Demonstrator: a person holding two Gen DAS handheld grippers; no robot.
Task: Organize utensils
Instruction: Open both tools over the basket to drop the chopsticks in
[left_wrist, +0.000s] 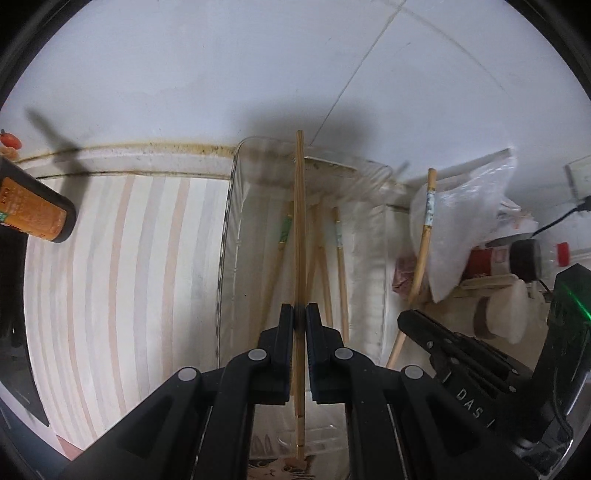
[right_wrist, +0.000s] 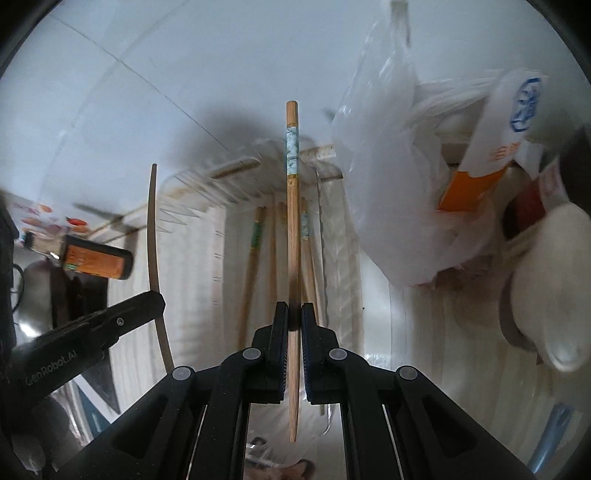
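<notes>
While gripper-held (left_wrist: 300, 321), chopstick (left_wrist: 300, 229) lengthwise toward wall.

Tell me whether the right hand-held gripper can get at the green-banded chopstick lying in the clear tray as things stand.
Probably not yet. The right hand-held gripper is shut on a blue-banded chopstick, so its jaws are taken. The clear tray is open on top and the green-banded chopstick lies uncovered.

You're working in a home kitchen corner: white tiled wall (left_wrist: 258, 74) behind, a grimy caulk seam (left_wrist: 147, 149) along the striped counter (left_wrist: 110, 258), a sauce bottle (left_wrist: 33, 206) at left, and plastic bags (right_wrist: 399, 166) of groceries piled at right.
</notes>
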